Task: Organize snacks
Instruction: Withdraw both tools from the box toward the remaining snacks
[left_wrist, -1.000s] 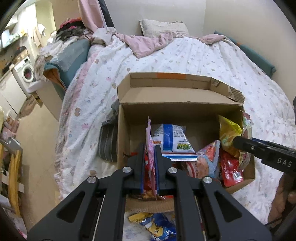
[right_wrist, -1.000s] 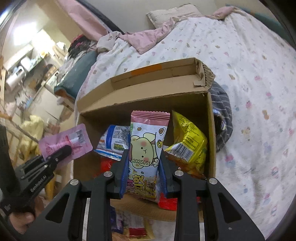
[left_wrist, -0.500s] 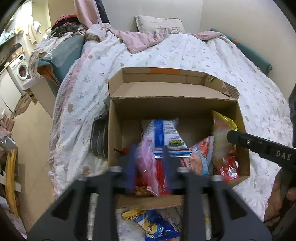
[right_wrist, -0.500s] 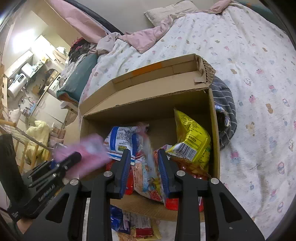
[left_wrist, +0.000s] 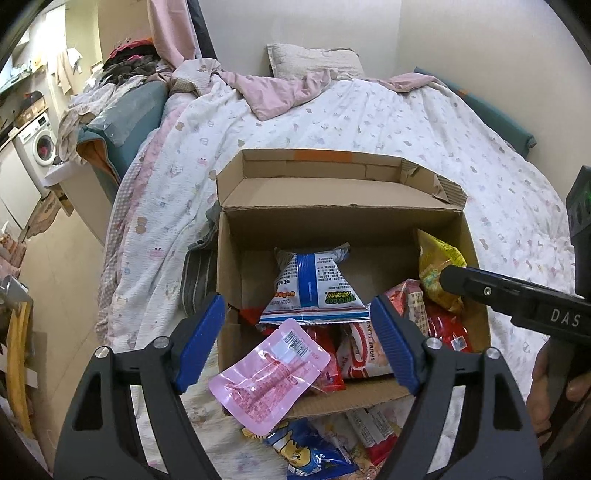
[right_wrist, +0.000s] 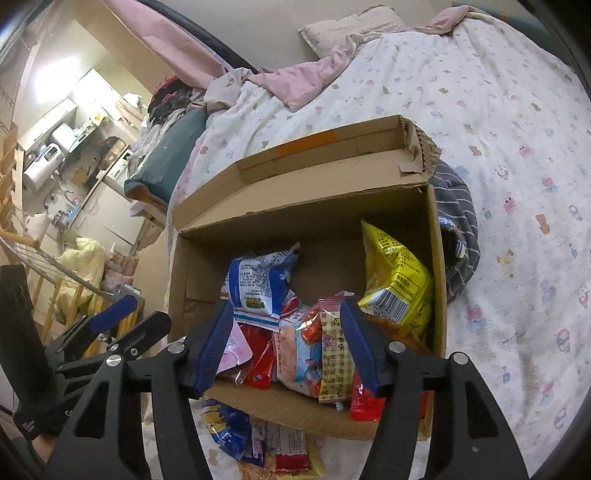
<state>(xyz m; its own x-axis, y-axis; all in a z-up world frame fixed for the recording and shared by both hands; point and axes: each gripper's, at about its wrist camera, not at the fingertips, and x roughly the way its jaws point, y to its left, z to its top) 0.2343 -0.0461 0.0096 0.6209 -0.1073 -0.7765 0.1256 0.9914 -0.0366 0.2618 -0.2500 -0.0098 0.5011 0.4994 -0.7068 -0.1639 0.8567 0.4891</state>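
Cardboard box (left_wrist: 229, 280) w/ open flaps sits on bed (left_wrist: 424, 122), partly filled w/ snack packets. Left gripper (left_wrist: 297, 345): jaws have just been opening, now wide; pink packet (left_wrist: 269, 376) lies free between them, draped over box's near wall, not pressed by either pad. Right gripper (right_wrist: 286, 345): jaws have just been opening, now fairly wide; checked pink-topped packet (right_wrist: 332, 354) stands inside box between the pads, beside the right pad; contact cannot be told. Also in box: blue-and-white bag (left_wrist: 314, 288) near centre, leaning upright; yellow bag (right_wrist: 397, 280) against right wall; red packets (left_wrist: 443, 328) & shrimp-flake bag (left_wrist: 364, 350) toward front. More packets, incl. blue cartoon bag (left_wrist: 303, 454), lie on bed just in front of box. Striped grey cloth (right_wrist: 456, 221) is tucked beside box.
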